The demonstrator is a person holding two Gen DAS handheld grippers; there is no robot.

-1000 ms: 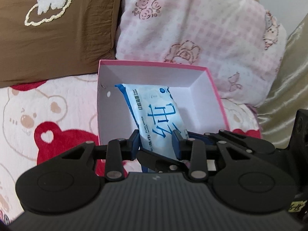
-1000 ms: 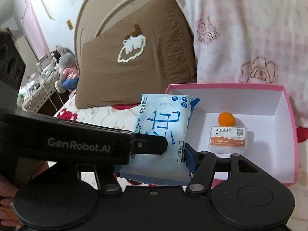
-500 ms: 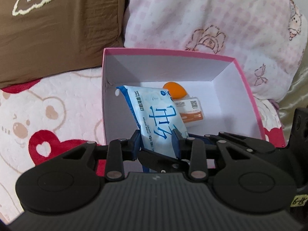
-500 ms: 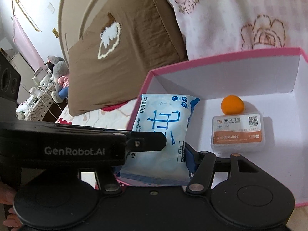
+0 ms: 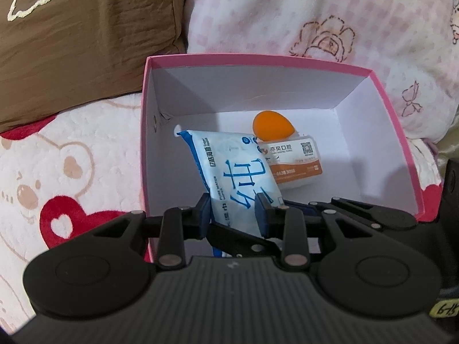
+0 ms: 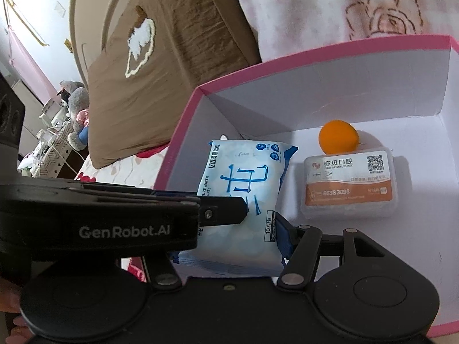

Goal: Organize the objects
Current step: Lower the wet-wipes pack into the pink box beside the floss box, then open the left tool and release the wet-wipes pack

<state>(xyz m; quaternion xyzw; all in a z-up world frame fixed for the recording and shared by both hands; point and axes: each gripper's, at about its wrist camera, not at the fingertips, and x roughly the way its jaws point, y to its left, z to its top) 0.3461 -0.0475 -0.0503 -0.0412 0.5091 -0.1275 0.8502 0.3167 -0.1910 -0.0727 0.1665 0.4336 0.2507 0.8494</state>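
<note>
A light blue wet wipes pack hangs inside the pink box, near its left wall. My left gripper is shut on the pack's near end, its blue pads pressing both faces. My right gripper is shut on the same pack across its width; one pad shows at the pack's right edge, the other is hidden behind the left gripper's black body. I cannot tell whether the pack touches the box floor.
An orange ball and a clear dental case with an orange label lie on the white box floor, right of the pack. A brown pillow and a pink quilt rise behind the box on the bear-print blanket.
Both grippers have come down and forward with the pack, from above the box rim into the box. The ball and the dental case have come into the left wrist view.
</note>
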